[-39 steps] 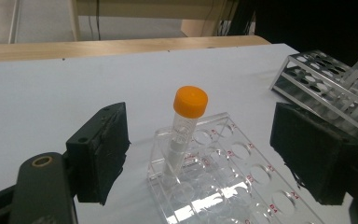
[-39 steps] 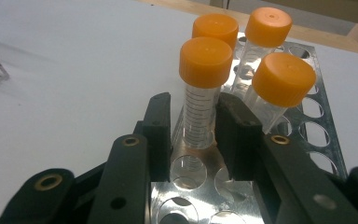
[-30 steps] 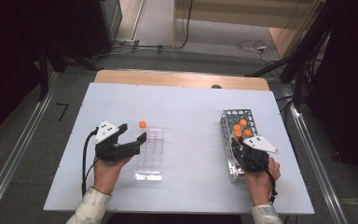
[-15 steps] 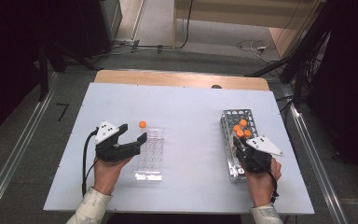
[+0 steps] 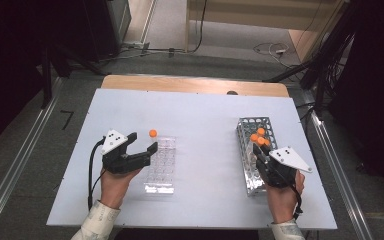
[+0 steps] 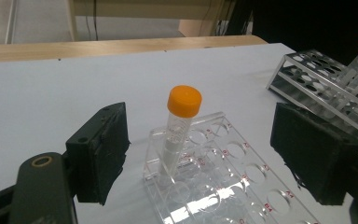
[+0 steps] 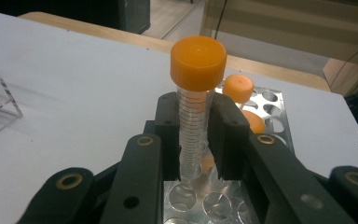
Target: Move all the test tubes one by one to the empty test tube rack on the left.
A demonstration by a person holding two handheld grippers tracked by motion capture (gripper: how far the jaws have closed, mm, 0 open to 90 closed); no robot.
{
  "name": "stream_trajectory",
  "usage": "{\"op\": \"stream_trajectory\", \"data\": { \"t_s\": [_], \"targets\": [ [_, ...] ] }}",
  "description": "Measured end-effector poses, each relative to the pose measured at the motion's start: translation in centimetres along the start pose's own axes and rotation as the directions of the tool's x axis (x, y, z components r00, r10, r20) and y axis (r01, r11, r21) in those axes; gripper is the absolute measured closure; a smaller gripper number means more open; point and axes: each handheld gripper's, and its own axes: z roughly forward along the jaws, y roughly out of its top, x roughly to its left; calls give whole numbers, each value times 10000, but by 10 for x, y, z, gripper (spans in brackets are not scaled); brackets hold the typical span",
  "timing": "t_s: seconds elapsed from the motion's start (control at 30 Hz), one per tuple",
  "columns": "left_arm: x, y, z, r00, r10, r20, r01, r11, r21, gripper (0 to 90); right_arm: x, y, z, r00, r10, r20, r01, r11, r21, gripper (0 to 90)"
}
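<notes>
Orange-capped tube sits clamped upright in the right claw, just above the metal rack — evidently for transfer. Left claw stands open around another capped tube seated in the clear acrylic rack on the surface — apparently steadying nothing.

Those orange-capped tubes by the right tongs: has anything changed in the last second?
The right tongs, shut on an orange-capped tube, have drawn it slightly up over the metal rack. The left tongs stayed open beside the clear rack and its single tube.
</notes>
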Motion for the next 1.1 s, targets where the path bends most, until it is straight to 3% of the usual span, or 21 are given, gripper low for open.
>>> {"op": "stream_trajectory", "data": {
  "t_s": [0.3, 0.6, 0.83, 1.0, 1.03, 1.1],
  "targets": [
    [0, 0, 0, 10000, 15, 3, -15, 10000, -48, 183, -2, 6, -10, 10000, 52, -45, -53, 9995, -305, 726],
    [-3, 2, -2, 9999, 69, 82, -68, 9999, -137, 182, 6, 10, -18, 9989, -3, -464, -22, 9986, -535, 726],
    [-6, 2, -2, 9997, 106, 201, -104, 9999, -136, 183, 21, 13, -22, 9951, -359, -926, 292, 9969, -726, 726],
    [-19, 2, -2, 9980, 376, 515, -371, 9993, -103, 183, 38, 7, -14, 9865, -581, -1529, 518, 9977, -445, 726],
    [-23, 3, -2, 9972, 441, 611, -435, 9990, -107, 183, 46, 4, -9, 9804, -632, -1866, 585, 9978, -307, 726],
    [-28, 2, -2, 9958, 529, 748, -520, 9986, -133, 183, 49, 3, -8, 9788, -684, -1931, 647, 9976, -257, 726]
  ]
}}
